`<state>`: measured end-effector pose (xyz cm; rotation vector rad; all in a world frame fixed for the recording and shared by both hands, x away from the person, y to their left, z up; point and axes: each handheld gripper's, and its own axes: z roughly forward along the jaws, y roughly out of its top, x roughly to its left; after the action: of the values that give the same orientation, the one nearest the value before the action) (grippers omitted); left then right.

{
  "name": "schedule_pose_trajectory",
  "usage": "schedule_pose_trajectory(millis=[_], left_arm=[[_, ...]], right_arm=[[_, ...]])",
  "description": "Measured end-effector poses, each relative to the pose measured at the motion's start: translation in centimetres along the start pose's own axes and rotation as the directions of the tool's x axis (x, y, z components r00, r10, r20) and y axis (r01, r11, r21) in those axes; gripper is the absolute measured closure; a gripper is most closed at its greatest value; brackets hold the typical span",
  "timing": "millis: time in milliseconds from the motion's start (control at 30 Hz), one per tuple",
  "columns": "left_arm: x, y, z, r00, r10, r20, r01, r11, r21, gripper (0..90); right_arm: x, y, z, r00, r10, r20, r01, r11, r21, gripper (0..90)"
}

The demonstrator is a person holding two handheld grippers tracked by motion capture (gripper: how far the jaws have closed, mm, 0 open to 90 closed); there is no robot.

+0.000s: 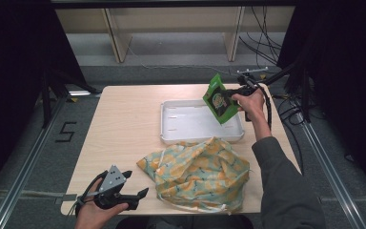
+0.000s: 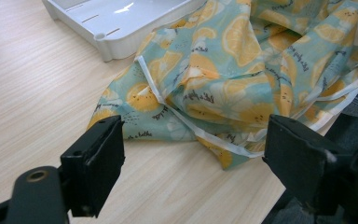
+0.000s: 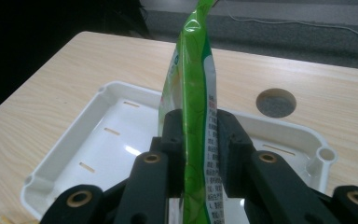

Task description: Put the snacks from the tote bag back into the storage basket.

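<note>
A green snack packet [image 1: 220,99] hangs tilted over the right end of the white tray [image 1: 171,136], with my right gripper [image 1: 233,91] shut on it from the right. In the right gripper view the packet [image 3: 194,93] stands edge-on between the two black jaws of the right gripper [image 3: 196,140], above the tray [image 3: 74,154]. A crumpled fabric bag [image 1: 198,171] printed with lemons lies in front of the tray. At the table's front left corner my left gripper [image 1: 136,183] stands open, its jaws pointing at the bag [image 2: 242,70] with nothing between them.
The wooden table [image 1: 124,124] has a round cable hole [image 3: 275,102] beyond the tray. Black cables trail at the back right, and metal rails run along the floor on both sides.
</note>
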<state>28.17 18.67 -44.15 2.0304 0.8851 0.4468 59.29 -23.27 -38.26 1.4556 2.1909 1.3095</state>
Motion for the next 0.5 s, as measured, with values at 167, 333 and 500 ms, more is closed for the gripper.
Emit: schedule_pose_trajectory(millis=[167,333,500], left_arm=[[-0.2,0.0,0.2,0.9999,-0.016,-0.001,0.016,0.9999,-0.005,19.7],[0.0,0.0,0.1,1.0000,-0.005,0.002,0.005,1.0000,0.007,19.8],[-0.1,-0.1,0.2,1.0000,-0.007,0.006,0.006,0.9999,0.008,19.8]], right_arm=[[-0.6,-0.1,0.6,0.9982,0.052,0.032,-0.052,0.999,0.009,75.8],[-1.3,-0.2,1.3,0.9970,0.057,0.053,-0.057,0.998,-0.005,75.8],[-1.6,-0.4,1.8,0.9941,0.088,0.063,-0.089,0.996,0.013,75.8]])
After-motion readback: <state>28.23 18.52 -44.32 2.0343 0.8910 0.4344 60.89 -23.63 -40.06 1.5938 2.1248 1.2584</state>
